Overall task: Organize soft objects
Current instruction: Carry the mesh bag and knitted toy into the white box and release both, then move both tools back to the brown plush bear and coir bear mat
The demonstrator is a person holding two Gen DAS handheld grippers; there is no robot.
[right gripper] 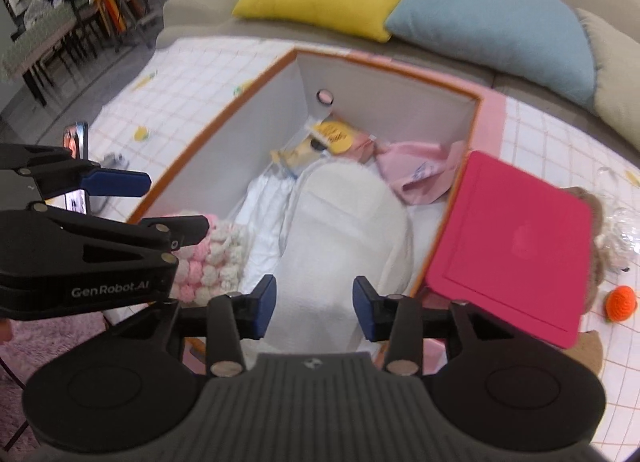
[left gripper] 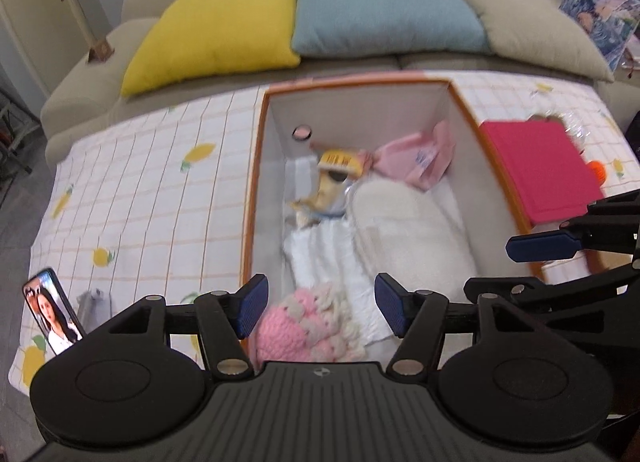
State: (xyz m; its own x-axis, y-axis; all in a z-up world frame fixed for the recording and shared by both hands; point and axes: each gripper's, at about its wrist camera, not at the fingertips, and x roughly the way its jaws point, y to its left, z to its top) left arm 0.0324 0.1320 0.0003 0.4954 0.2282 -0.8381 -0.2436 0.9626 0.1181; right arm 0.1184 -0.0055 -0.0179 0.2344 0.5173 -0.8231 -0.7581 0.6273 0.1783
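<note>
While both hang over the box, the left gripper and right gripper stand spread, pinching nothing; a white towel lies inside it.

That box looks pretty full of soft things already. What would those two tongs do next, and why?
Probably swing the right tongs toward the orange knitted ball on the tablecloth. Both tongs stand open and empty above the box, and the ball sits outside it, beyond the pink lid.
</note>
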